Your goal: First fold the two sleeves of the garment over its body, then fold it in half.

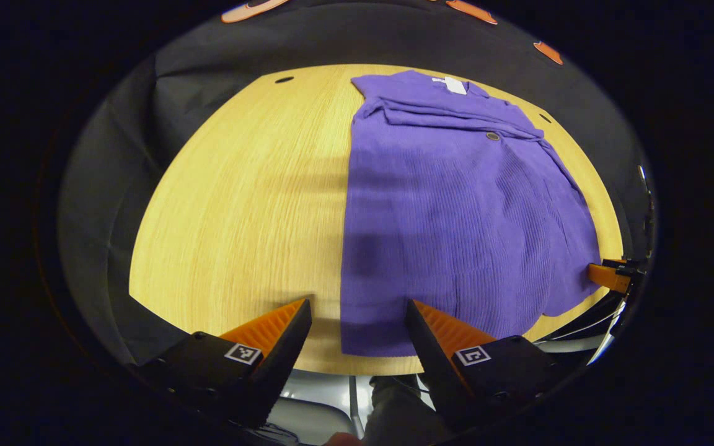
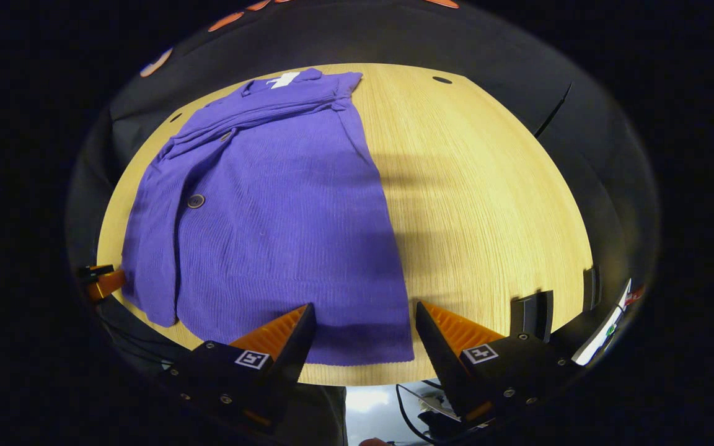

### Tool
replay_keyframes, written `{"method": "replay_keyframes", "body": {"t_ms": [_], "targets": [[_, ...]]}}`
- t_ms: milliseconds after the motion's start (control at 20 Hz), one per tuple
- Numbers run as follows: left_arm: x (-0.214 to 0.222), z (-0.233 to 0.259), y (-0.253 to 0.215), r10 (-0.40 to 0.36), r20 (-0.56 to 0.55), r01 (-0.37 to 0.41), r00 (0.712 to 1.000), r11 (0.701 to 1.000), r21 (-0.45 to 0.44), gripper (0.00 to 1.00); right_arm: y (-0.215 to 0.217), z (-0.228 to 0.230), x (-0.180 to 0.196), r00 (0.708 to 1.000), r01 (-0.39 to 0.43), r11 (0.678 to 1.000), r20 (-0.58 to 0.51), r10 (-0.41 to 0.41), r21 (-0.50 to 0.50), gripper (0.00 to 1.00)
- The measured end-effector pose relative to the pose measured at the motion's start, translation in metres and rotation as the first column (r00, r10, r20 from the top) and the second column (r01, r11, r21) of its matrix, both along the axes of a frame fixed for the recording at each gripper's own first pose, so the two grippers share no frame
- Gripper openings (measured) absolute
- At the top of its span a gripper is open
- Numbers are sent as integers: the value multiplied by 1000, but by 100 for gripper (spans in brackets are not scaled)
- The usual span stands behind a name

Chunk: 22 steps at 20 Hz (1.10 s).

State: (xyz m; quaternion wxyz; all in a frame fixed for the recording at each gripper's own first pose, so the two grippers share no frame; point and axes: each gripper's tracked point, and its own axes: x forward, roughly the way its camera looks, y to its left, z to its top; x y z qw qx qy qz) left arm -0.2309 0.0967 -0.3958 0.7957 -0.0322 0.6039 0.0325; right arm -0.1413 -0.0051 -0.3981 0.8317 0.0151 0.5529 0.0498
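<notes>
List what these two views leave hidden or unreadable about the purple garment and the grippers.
- Left gripper view: the purple ribbed garment covers whatever lies beneath it on the round wooden table.
- Left gripper view: the right gripper is cut off at the picture's edge; its opening cannot be judged there.
- Right gripper view: the white neck label is too small to read.
</notes>
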Motion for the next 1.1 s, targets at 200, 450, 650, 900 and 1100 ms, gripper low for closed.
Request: {"method": "replay_keyframes", "body": {"t_ms": [200, 450, 650, 900, 1100], "targets": [[-8, -6, -2, 5, -60, -5, 998, 1000, 0, 98, -4, -4, -7, 999, 3, 1000, -41, -3, 0, 100], [-5, -7, -6, 6, -107, -6, 994, 1000, -3, 96, -3, -8, -12, 997, -5, 1000, -83, 7, 20, 100], [-2, -7, -21, -8, -153, 5, 988, 1000, -19, 79, 13, -5, -14, 991, -80, 996, -101, 83, 29, 74], [2, -10, -38, -70, -174, 62, 982, 997, -53, 26, 30, -3, -16, 987, -82, 995, -132, 90, 61, 35], [1, -8, -38, -71, -197, 52, 978, 994, -101, 9, 49, 3, -14, 985, 2, 976, -171, 36, 219, 7]]}}
